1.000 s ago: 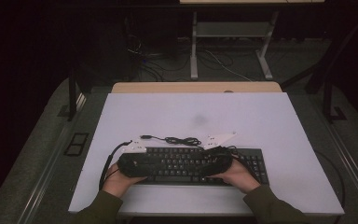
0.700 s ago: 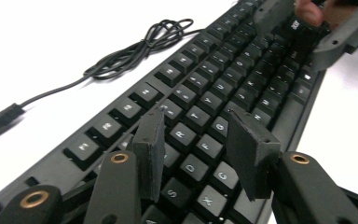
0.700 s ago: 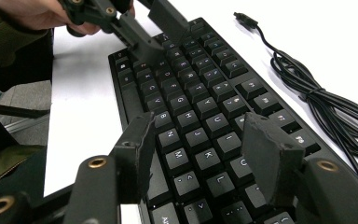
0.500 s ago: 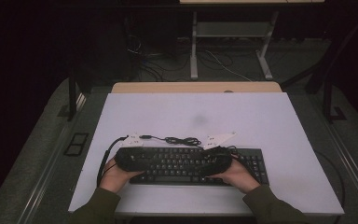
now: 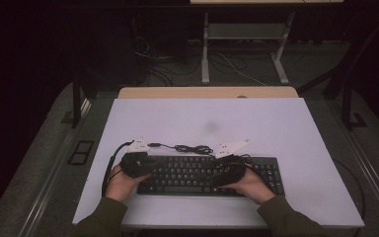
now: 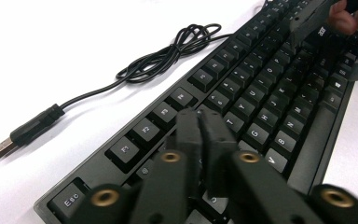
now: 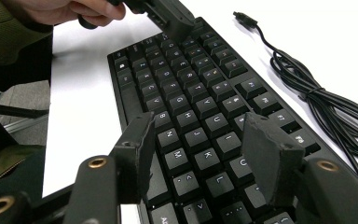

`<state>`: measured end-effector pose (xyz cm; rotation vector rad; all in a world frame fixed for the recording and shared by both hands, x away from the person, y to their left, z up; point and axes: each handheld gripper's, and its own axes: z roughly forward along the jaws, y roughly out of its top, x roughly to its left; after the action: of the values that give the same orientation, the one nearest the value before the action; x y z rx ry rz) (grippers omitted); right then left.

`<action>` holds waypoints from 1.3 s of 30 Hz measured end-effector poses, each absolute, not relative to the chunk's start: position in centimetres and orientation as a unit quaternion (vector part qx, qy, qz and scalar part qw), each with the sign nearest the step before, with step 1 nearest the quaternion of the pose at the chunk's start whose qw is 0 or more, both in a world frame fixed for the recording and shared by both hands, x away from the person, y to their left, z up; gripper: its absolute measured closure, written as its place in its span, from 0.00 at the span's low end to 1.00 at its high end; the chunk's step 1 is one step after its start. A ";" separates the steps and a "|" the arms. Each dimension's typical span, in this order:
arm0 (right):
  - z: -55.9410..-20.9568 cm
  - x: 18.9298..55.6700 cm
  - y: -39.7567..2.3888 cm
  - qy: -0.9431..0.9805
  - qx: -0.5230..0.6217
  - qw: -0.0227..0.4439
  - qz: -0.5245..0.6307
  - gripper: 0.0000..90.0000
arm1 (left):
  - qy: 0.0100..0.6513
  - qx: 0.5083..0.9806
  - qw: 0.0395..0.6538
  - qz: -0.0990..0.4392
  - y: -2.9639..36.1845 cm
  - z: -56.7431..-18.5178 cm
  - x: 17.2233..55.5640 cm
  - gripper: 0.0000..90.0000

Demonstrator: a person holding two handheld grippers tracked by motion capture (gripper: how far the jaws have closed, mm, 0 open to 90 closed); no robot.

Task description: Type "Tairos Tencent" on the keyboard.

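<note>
A black keyboard lies near the table's front edge, its black cable coiled just behind it. My left gripper hovers low over the keyboard's left end. In the left gripper view its jaws have just been closing and now stand pressed together with nothing between them, above the keyboard by the function-key row. My right gripper is over the keyboard's right half. In the right gripper view it stands open above the letter keys of the keyboard, holding nothing.
The cable ends in a loose USB plug on the white table. A tan table edge and a metal frame stand behind. Dark floor surrounds the table.
The left hand and its gripper have edged slightly away from the table's front edge, over the keyboard's left end. The right hand has kept still.
</note>
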<state>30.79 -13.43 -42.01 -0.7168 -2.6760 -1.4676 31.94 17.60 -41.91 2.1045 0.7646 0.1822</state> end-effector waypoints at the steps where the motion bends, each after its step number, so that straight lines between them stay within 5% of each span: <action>1: -42.0 30.8 -13.4 -0.854 -0.229 0.003 -0.468 0.49 | 0.308 0.845 0.432 0.072 17.6 -42.0 32.0 0.99; 20: -42.0 30.8 -13.5 -0.853 -0.230 0.002 -0.468 0.49 | 0.289 0.871 0.394 0.054 16.3 -43.2 31.9 0.99; 35: -42.0 30.9 -13.3 -0.850 -0.232 0.006 -0.472 0.50 | 0.299 0.852 0.426 0.052 16.9 -42.7 31.7 0.99; 39: -42.0 30.9 -13.2 -0.850 -0.228 0.007 -0.474 0.55 | 0.304 0.848 0.431 0.052 17.1 -42.5 31.6 0.90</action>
<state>30.86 -13.18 -42.04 -0.7143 -2.6591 -1.4836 31.63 17.11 -42.50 2.1156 0.7584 0.1296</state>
